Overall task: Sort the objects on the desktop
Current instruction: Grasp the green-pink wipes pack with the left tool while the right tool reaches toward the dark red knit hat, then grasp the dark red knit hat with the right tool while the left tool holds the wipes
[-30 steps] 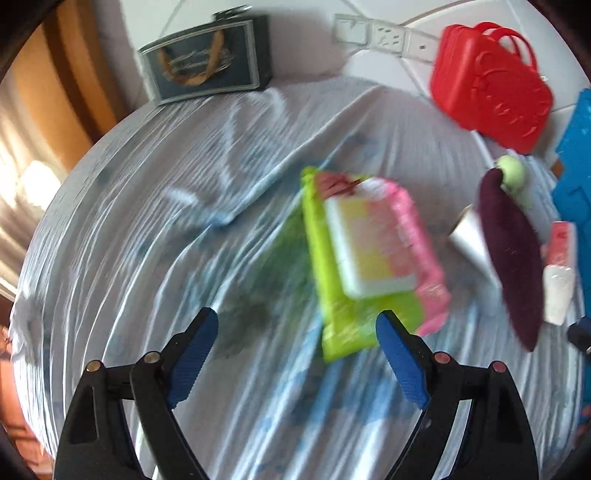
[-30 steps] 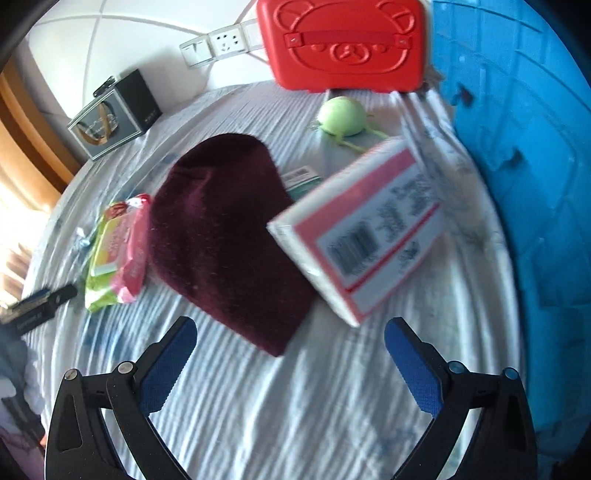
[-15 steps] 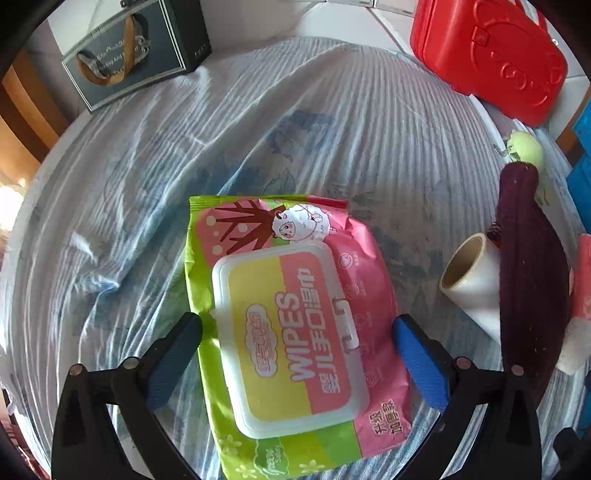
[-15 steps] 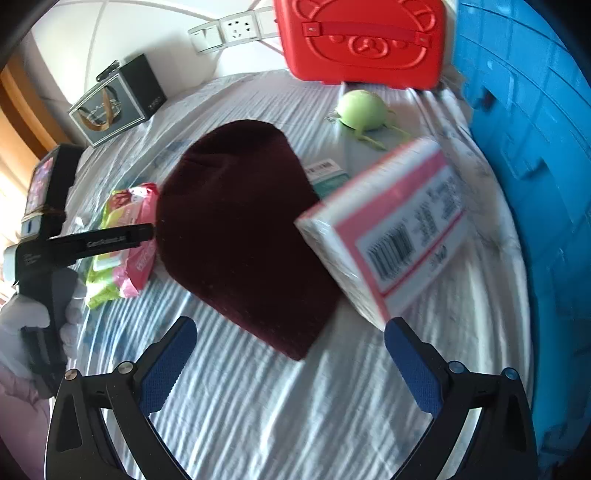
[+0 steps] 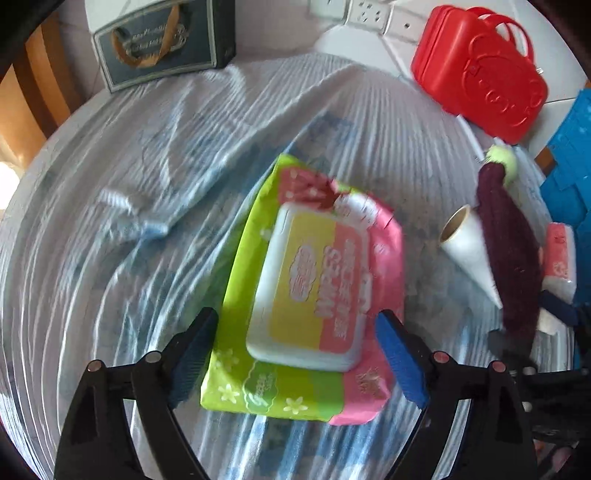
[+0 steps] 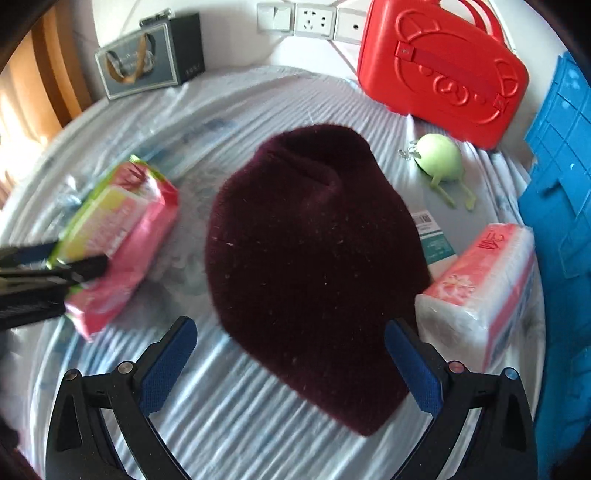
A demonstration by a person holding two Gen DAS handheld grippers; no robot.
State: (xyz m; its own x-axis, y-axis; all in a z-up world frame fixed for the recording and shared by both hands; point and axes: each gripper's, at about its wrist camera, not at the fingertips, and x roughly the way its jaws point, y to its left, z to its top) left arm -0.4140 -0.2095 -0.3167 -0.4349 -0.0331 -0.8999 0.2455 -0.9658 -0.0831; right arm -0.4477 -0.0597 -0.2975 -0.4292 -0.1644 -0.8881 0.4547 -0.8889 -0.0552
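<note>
A green and pink wet-wipes pack (image 5: 314,295) lies on the striped cloth between the blue pads of my left gripper (image 5: 295,354), which is open around its near end; the pack also shows at the left of the right wrist view (image 6: 118,236). A dark maroon knit hat (image 6: 314,266) lies in front of my right gripper (image 6: 291,362), which is open with the hat's near edge between its pads. A pink tissue pack (image 6: 484,295) lies to the hat's right. A green ball toy (image 6: 439,155) sits beyond it.
A red bear case (image 6: 443,62) leans at the back right. A blue crate (image 6: 561,206) fills the right edge. A dark gift box (image 6: 151,66) stands at the back left. A white roll (image 5: 469,251) lies beside the hat. Wall sockets (image 6: 314,20) sit behind.
My left gripper has turned and closed in around the wipes pack's near end. The tissue pack, tilted up before, now lies on the cloth at the right, and my right gripper faces the hat.
</note>
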